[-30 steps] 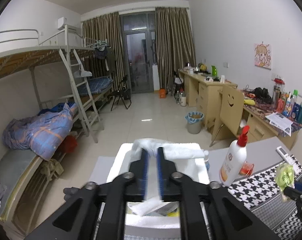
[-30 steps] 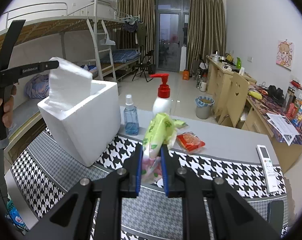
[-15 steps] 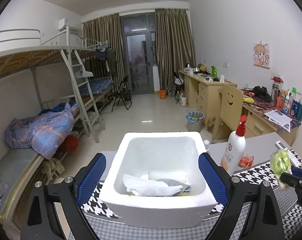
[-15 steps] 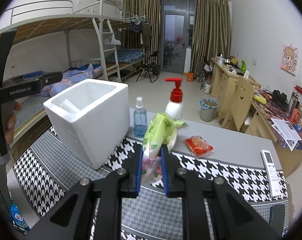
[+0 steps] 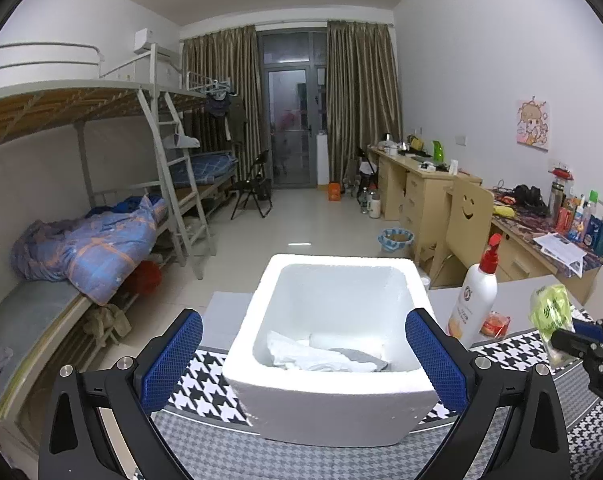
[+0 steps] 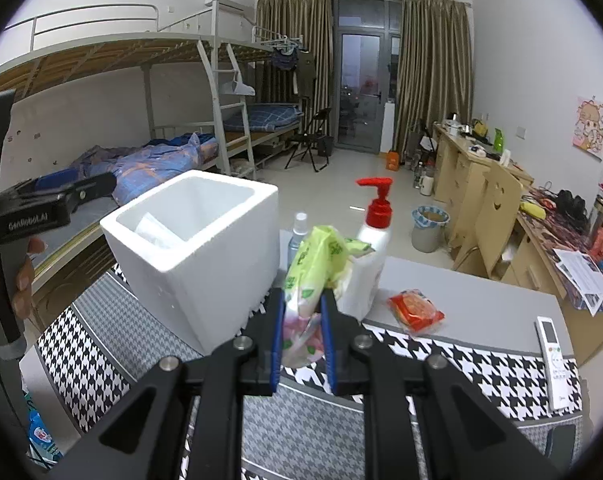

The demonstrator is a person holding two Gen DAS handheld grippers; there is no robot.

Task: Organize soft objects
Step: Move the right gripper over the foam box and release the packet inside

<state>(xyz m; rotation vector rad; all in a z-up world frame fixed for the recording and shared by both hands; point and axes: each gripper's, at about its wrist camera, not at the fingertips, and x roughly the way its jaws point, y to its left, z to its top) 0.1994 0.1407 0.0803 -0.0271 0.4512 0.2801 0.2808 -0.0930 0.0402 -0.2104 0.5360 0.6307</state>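
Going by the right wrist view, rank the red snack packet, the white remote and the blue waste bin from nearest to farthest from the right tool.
1. Red snack packet: on the table, just right of the right tool.
2. White remote: far right table edge.
3. Blue waste bin: on the floor beyond the table.

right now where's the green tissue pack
In the right wrist view the green tissue pack is clamped in the right hand-held gripper, held above the checked table mat, just right of the white foam box and in front of the pump bottle.
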